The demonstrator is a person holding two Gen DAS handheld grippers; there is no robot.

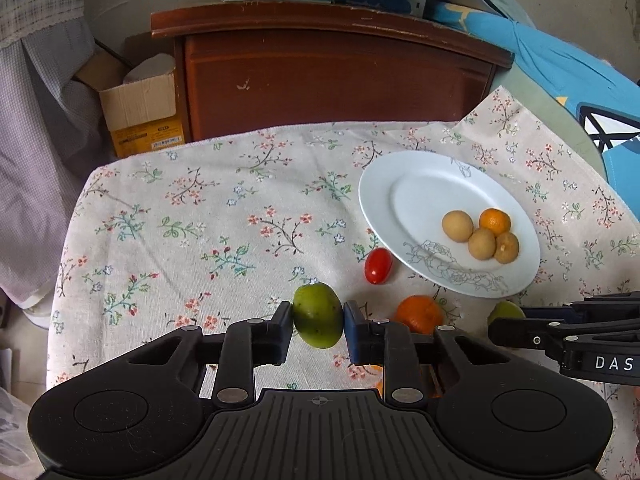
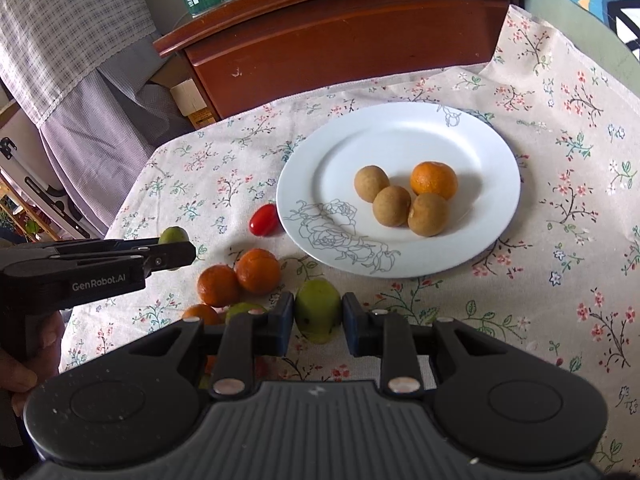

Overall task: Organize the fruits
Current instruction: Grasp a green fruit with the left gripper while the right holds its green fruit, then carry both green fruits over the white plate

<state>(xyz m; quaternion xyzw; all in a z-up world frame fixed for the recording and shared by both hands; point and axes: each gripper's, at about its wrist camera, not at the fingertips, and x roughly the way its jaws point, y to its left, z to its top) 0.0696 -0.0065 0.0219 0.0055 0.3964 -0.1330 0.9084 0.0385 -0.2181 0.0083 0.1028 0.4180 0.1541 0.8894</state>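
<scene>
Two green fruits held, one per gripper: left gripper [image 1: 318,322] closed on green fruit [image 1: 317,315], right gripper [image 2: 318,316] closed on second green fruit [image 2: 318,311], both lifted off cloth.

Risks judged: round skin pinched by narrow pads, slip and roll off table edge likely if jolted; collision possible, grippers near each other.

Plate [image 2: 340,152] ahead of right gripper, four fruits already grouped there. Cherry tomato [image 2: 264,220], oranges [image 2: 240,276] left loose between grippers.

Floral tablecloth [image 1: 208,216] wrinkled at far corner; wooden cabinet [image 1: 328,80] beyond table.

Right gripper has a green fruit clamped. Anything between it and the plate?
Nothing visible. The right gripper holds the green fruit just short of the plate; only bare tablecloth lies between, and the plate's near side is free.
</scene>
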